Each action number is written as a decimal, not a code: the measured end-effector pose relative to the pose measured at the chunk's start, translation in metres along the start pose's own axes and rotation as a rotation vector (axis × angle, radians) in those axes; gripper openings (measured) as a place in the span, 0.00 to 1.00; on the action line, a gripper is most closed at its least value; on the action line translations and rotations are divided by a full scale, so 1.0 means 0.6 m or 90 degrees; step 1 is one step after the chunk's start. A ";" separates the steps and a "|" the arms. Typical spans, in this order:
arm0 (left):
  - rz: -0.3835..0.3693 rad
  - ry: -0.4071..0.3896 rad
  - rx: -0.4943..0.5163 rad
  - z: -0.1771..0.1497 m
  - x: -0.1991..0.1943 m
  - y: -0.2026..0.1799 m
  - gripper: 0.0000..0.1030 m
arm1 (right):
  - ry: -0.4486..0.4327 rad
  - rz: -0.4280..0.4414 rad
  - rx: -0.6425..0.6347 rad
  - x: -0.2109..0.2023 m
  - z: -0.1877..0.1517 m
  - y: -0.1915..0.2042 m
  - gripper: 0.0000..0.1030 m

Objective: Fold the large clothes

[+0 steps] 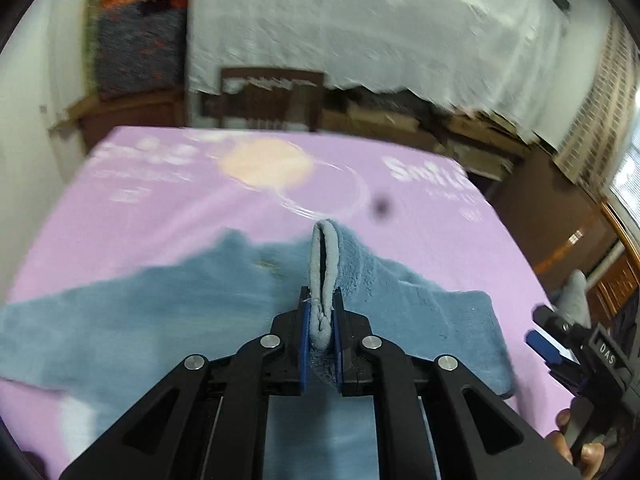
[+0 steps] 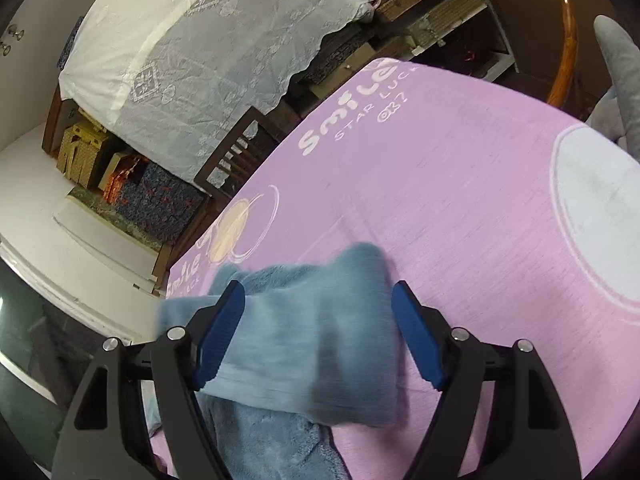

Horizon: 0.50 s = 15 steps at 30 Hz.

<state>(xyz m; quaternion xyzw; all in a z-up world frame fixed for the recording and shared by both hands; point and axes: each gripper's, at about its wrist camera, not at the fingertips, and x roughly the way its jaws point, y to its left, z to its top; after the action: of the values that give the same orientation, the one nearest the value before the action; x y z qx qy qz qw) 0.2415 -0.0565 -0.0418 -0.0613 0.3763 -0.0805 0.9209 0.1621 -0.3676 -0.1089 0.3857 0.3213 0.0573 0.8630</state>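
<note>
Left wrist view: left tool (image 1: 321, 312) is pinching the blue garment's (image 1: 160, 312) hem, raising it for folding; right tool (image 2: 316, 312) is gaping wide beside it, gripping nothing.

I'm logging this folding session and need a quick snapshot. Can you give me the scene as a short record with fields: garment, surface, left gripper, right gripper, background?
garment: blue fleece garment, partly spread out, one edge lifted
surface: pink printed sheet covering the table
left gripper: shut on a bunched fold of the garment
right gripper: open, garment between its fingers, not clamped
background: wooden chair behind the table, white cloth draped over furniture
</note>
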 end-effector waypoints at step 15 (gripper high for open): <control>0.102 0.092 -0.129 -0.116 0.036 0.207 0.24 | 0.160 -0.127 -0.249 0.111 -0.103 0.103 0.27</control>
<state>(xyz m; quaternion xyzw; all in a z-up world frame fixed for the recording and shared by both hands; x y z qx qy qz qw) 0.2205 0.0575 -0.1273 -0.1175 0.4518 0.0271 0.8839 0.1866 -0.2625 -0.1300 0.1679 0.4452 0.0801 0.8759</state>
